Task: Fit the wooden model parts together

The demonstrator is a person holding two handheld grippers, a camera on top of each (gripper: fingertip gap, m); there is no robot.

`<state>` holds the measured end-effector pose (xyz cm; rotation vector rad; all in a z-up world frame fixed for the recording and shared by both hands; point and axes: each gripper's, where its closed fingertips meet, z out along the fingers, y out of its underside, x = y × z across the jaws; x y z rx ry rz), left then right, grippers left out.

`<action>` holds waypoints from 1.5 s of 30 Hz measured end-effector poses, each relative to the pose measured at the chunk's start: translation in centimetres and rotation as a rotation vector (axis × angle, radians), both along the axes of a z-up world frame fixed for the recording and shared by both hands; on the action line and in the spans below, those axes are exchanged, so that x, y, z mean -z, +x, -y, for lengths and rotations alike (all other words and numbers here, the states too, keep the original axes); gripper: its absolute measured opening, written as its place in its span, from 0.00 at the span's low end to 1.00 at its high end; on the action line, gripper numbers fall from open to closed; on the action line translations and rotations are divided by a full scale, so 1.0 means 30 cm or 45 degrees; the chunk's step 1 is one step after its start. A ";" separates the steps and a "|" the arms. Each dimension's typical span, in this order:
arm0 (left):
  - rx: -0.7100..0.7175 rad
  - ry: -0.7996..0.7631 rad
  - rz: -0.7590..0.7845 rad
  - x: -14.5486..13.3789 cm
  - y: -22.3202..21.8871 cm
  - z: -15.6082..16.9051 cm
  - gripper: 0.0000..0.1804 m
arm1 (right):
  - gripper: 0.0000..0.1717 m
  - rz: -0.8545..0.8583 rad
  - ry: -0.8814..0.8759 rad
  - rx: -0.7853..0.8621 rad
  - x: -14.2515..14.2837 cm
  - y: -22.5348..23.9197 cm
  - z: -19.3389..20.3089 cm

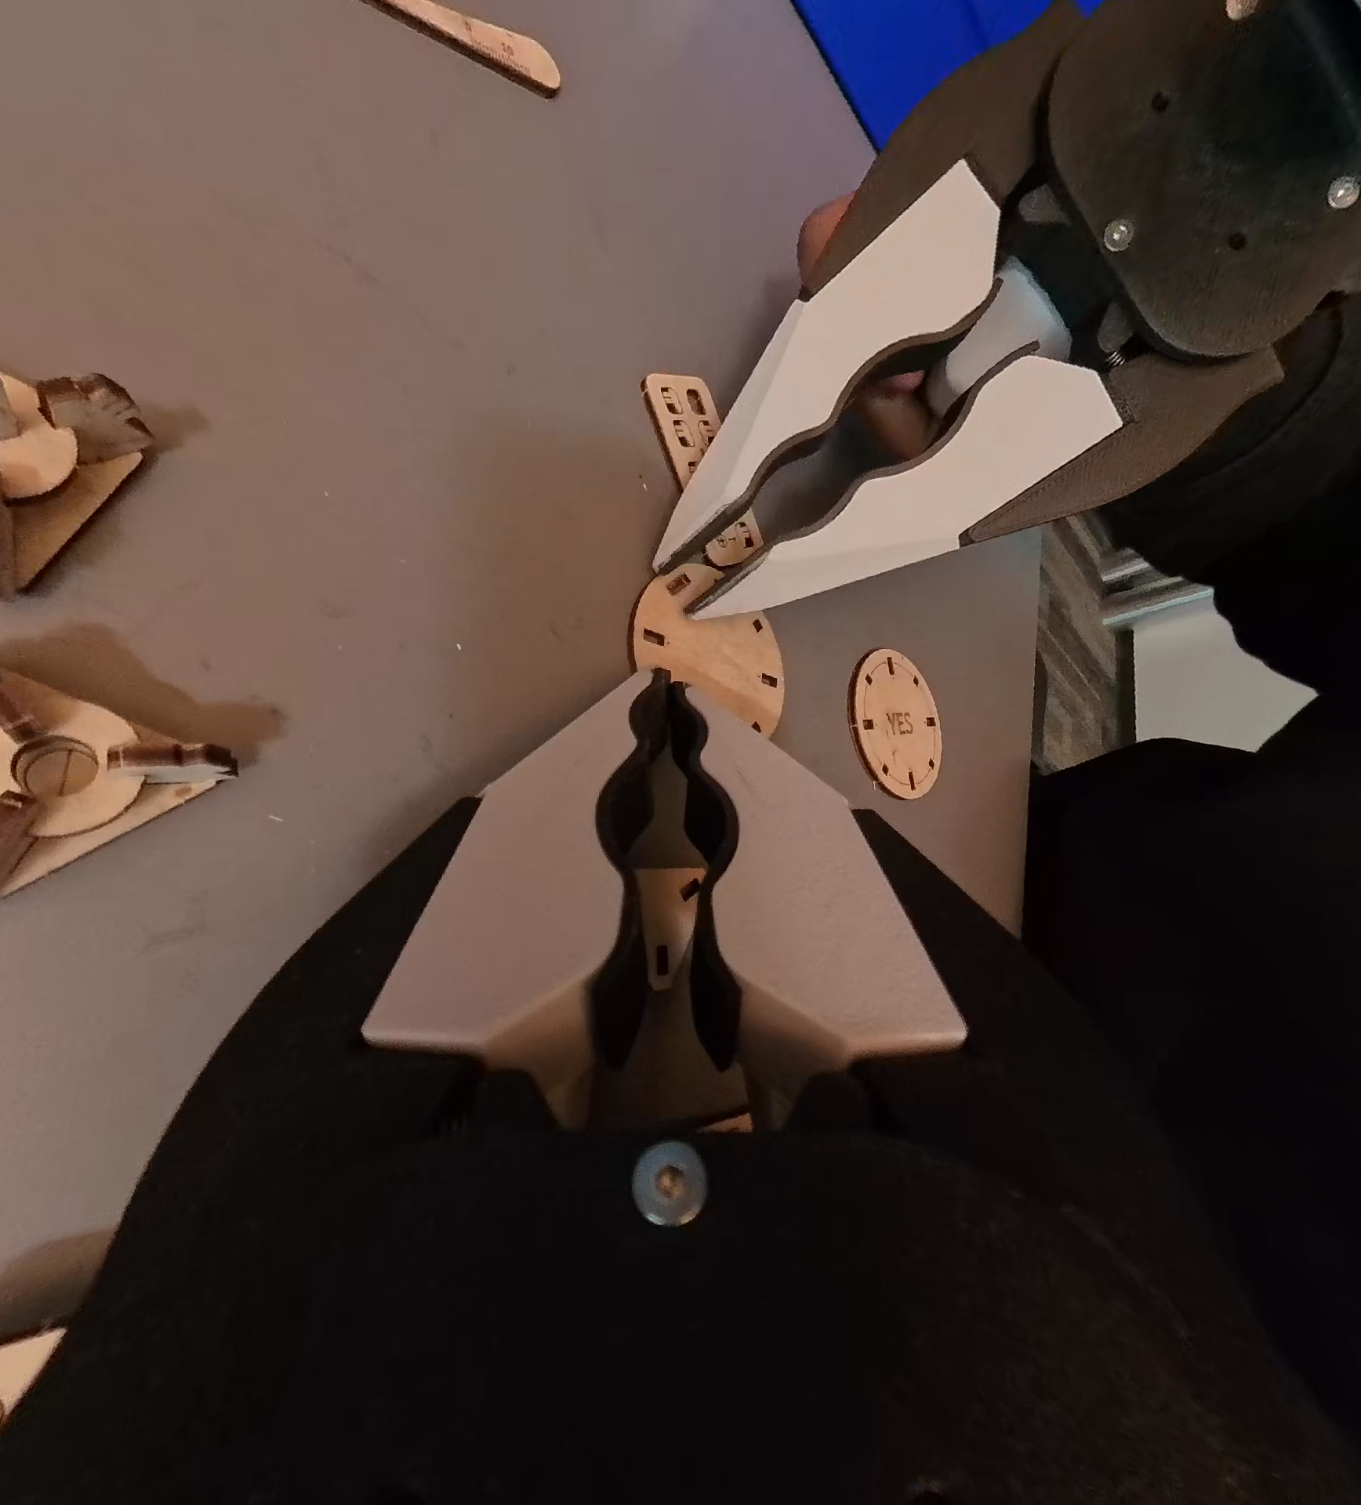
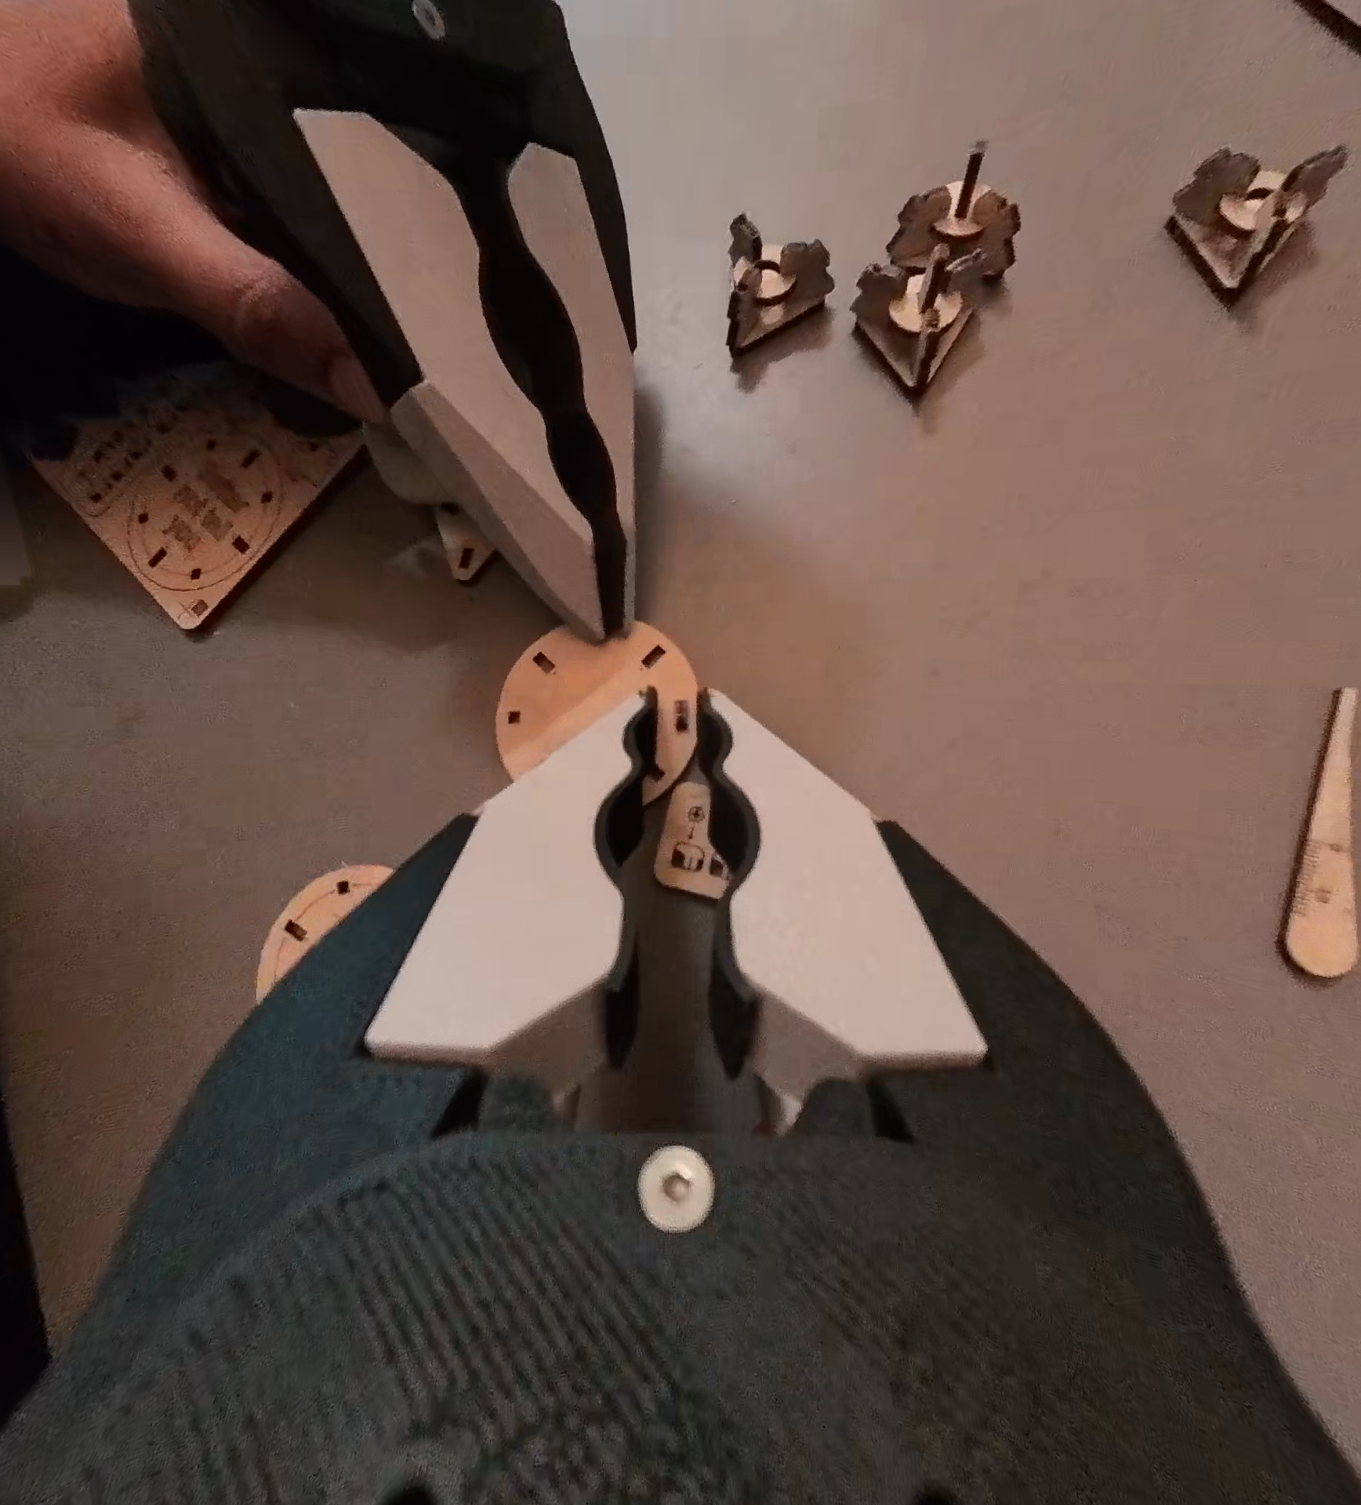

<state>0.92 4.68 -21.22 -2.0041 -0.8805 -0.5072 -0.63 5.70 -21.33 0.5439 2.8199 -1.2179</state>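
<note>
Two grippers meet at one round wooden disc (image 1: pixel 706 651) with little slots near its rim. It lies on the grey table (image 1: pixel 335 326), close to the table's edge.

Your left gripper (image 1: pixel 665 680) has its two fingers pressed together. Their tips touch the disc at its rim, on the side nearest you in the left wrist view. In the right wrist view you see the same gripper (image 2: pixel 608 631) come down from 11 o'clock, with your hand (image 2: pixel 91 228) around it, and its shut tips sit on the far rim of the disc (image 2: pixel 571 700). You cannot tell if the tips pinch the rim or only rest on it.

Your right gripper (image 2: pixel 677 700) has its fingers a little apart. The near edge of the disc lies between them. The pads do not look pressed on the wood. A small flat wooden piece with slots (image 2: pixel 689 847) lies farther back between the fingers. In the left wrist view this gripper (image 1: pixel 677 590) comes in from 1 o'clock, one tip at the disc's rim and one tip on top of it.

A second wooden disc (image 1: pixel 895 723) with marks on it lies at 3 o'clock from the first, near it. Small wooden models on three-cornered bases (image 1: pixel 50 782) stand at 9 o'clock in the left view. More of them (image 2: pixel 917 326) stand at 1 o'clock in the right view. A thin wooden stick (image 2: pixel 1325 855) lies at 3 o'clock there, well apart. A square wooden plate (image 2: pixel 197 505) lies at 10 o'clock.
</note>
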 end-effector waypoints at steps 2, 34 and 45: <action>0.001 0.000 0.001 0.000 0.001 -0.001 0.00 | 0.04 0.001 0.012 -0.019 0.001 0.008 -0.004; -0.008 0.040 0.068 -0.003 0.002 -0.001 0.00 | 0.29 -0.199 -0.002 0.139 0.006 0.073 0.020; 0.008 0.055 0.091 -0.003 0.009 -0.020 0.00 | 0.29 -0.210 0.001 0.104 0.007 0.072 0.019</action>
